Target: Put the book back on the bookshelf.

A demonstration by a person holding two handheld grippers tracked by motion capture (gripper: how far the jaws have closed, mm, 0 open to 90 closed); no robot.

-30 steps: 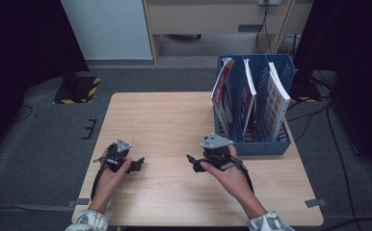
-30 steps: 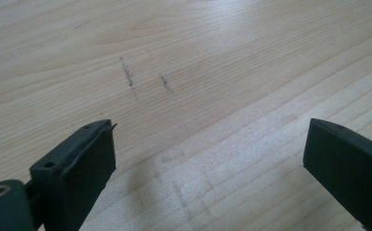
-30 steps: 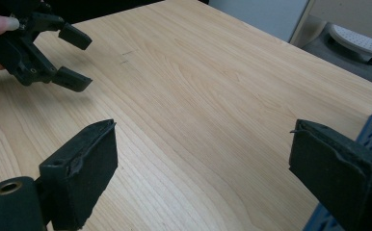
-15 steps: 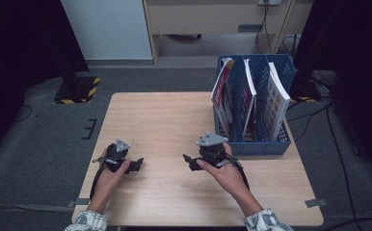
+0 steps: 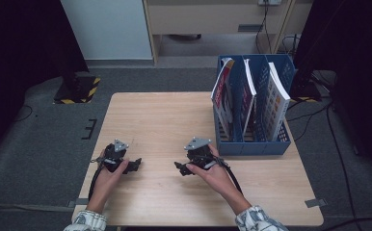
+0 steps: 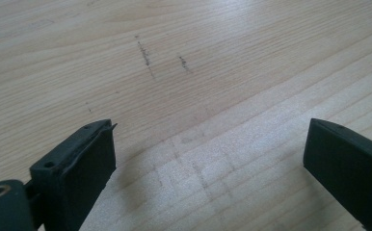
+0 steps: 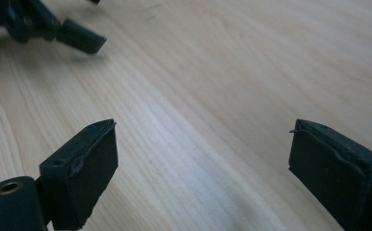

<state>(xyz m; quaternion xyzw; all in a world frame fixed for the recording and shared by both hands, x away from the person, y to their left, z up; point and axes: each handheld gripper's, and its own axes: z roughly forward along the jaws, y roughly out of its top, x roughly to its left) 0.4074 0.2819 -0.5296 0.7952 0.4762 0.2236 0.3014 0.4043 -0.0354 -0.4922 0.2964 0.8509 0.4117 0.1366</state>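
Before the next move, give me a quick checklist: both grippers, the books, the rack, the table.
1. Left gripper jaws open, nothing between them: ok.
2. Right gripper jaws open, nothing between them: ok.
3. Both grippers low over the bare wooden table, apart from each other: ok.
4. Blue file rack upright at the table's far right, just past the right gripper: ok.
5. Books standing in the rack, leaning: ok.
6. Which book to take first: cannot tell.
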